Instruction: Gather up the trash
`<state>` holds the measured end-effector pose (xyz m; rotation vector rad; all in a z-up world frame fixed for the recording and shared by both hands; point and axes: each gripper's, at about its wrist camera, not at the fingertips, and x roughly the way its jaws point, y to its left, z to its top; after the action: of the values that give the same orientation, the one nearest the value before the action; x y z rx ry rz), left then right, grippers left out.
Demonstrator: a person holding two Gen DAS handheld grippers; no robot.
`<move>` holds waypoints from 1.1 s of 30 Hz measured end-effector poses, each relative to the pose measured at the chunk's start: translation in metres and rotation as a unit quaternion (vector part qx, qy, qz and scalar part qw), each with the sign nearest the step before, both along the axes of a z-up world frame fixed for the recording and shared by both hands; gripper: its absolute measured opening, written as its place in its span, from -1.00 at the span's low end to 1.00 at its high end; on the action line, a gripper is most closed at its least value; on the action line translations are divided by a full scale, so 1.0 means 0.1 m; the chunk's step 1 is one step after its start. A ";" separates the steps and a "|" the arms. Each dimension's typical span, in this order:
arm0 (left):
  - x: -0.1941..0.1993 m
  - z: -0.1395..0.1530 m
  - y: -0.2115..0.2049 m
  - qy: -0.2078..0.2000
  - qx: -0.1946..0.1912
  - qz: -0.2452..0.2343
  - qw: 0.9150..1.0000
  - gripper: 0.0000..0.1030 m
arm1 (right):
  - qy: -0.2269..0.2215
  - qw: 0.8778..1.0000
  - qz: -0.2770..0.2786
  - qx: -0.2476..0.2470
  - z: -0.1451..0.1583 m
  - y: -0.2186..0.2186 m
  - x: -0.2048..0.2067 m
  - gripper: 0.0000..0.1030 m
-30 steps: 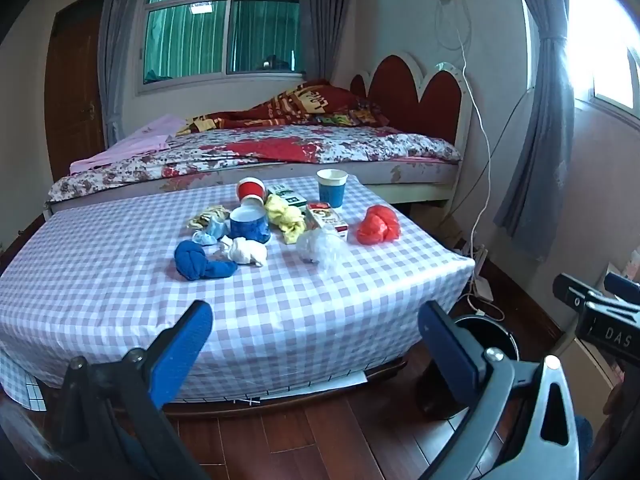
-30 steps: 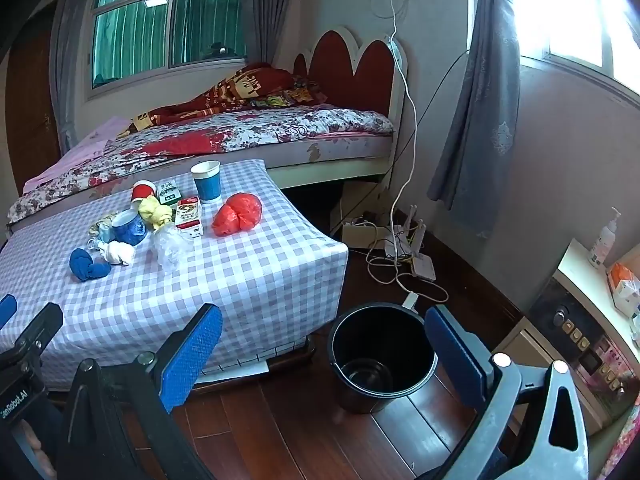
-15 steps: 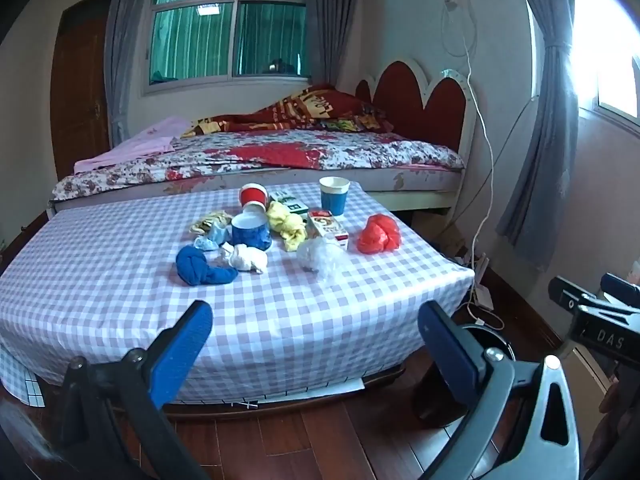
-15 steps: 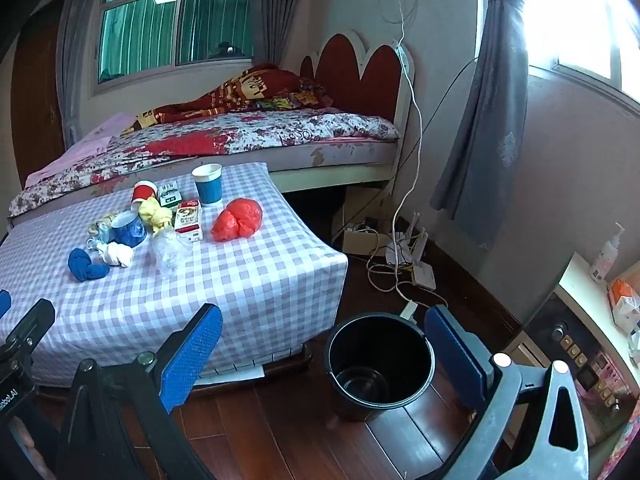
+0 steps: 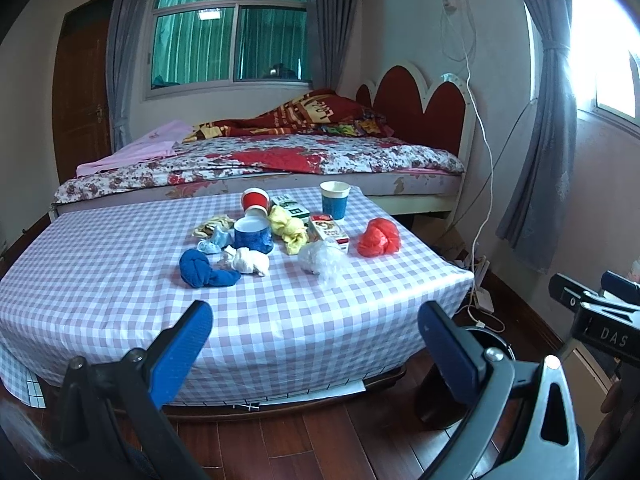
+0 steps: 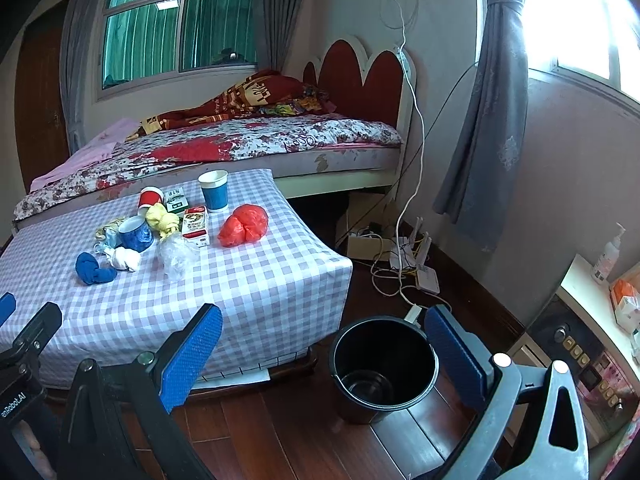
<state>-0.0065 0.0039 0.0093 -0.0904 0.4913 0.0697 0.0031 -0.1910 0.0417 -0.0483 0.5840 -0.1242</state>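
- Hovering level off the near edge of the checked table (image 5: 120,280), the left gripper (image 5: 316,338) has its blue-padded jaws spread wide, gripping nothing.
- The right gripper (image 6: 324,344) hangs above the wood floor, jaws likewise released and empty, tilted down toward the black bucket (image 6: 384,364) at its 6 o'clock.
- Trash sits clustered mid-table: blue wad (image 5: 204,270), white wad (image 5: 248,260), clear plastic (image 5: 322,258), red bag (image 5: 379,237) at 2 o'clock of the pile.

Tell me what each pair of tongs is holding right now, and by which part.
Nothing is held. The left tongs and right tongs are both open and empty, short of the table; the trash is untouched.
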 end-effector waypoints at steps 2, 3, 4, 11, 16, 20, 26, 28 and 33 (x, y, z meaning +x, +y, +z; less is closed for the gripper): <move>0.00 0.00 -0.07 -0.001 0.005 -0.002 1.000 0.99 | 0.000 1.000 -0.003 0.002 -0.01 -0.02 -0.01 0.98; 0.00 0.00 -0.07 -0.001 0.005 -0.003 1.000 0.99 | 0.001 1.000 -0.003 0.004 -0.01 -0.03 -0.01 0.98; 0.00 0.00 -0.07 0.000 0.003 -0.003 1.000 0.99 | 0.001 1.000 -0.004 0.005 -0.02 -0.04 -0.01 0.98; 0.02 -0.03 -0.14 0.006 0.004 -0.005 1.000 0.99 | 0.006 1.000 -0.003 0.006 -0.06 -0.05 -0.01 0.98; 0.01 -0.05 -0.14 0.007 0.004 -0.005 1.000 0.99 | 0.009 1.000 -0.003 0.007 -0.09 -0.06 -0.02 0.98; 0.00 -0.10 -0.13 0.011 0.004 -0.006 1.000 0.99 | 0.013 1.000 -0.003 0.009 -0.12 -0.07 -0.03 0.98; 0.00 -0.12 -0.13 0.015 0.005 -0.006 1.000 0.99 | 0.018 1.000 -0.002 0.010 -0.15 -0.06 -0.01 0.98; 0.00 -0.12 -0.12 0.015 0.005 -0.005 1.000 0.99 | 0.018 1.000 -0.001 0.010 -0.16 -0.06 -0.02 0.98; 0.00 -0.13 -0.11 0.017 0.004 -0.005 1.000 0.99 | 0.020 1.000 0.000 0.010 -0.17 -0.05 0.00 0.98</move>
<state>-0.0065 -0.0073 -0.0042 -0.0784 0.5246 0.0640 0.0027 -0.1957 0.0249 -0.0315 0.6255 -0.1184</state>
